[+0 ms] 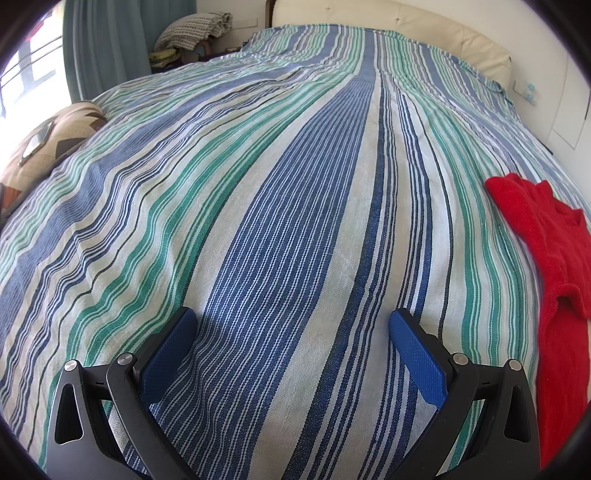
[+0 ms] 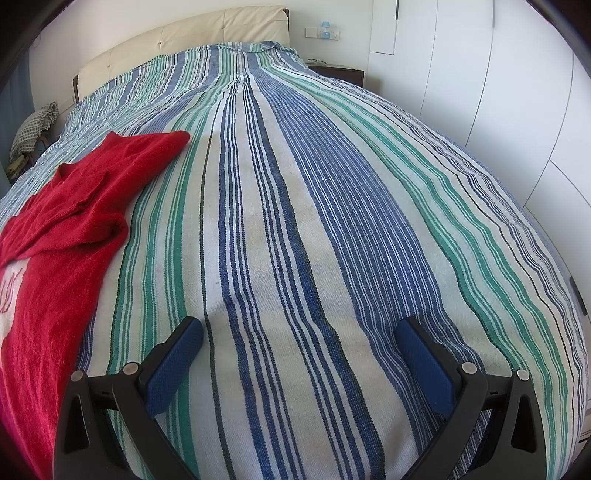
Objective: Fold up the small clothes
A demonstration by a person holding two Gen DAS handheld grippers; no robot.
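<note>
Over the striped bedspread (image 1: 280, 206) your left gripper (image 1: 291, 325) hangs low, its blue pads (image 1: 417, 354) spread wide with nothing between them and only bare cloth under the fingers. To its left, at the bed's edge, you have a brown patterned cushion (image 1: 48, 140), with a blue curtain (image 1: 103, 40) and a pile of checked bedding (image 1: 195, 29) further back. The red sweater (image 2: 70, 221) lies rumpled and flat on the bedspread between your two grippers: at the right border of the left wrist view, at the left of the right wrist view, a pale patch showing on its front. Your right gripper (image 2: 299, 332) is posed the same way, low and level, its fingers held wide apart and empty, beside the sweater but clear of it. Ahead stands the cream headboard (image 2: 177, 40); to the right, white wardrobe doors (image 2: 517, 110).
</note>
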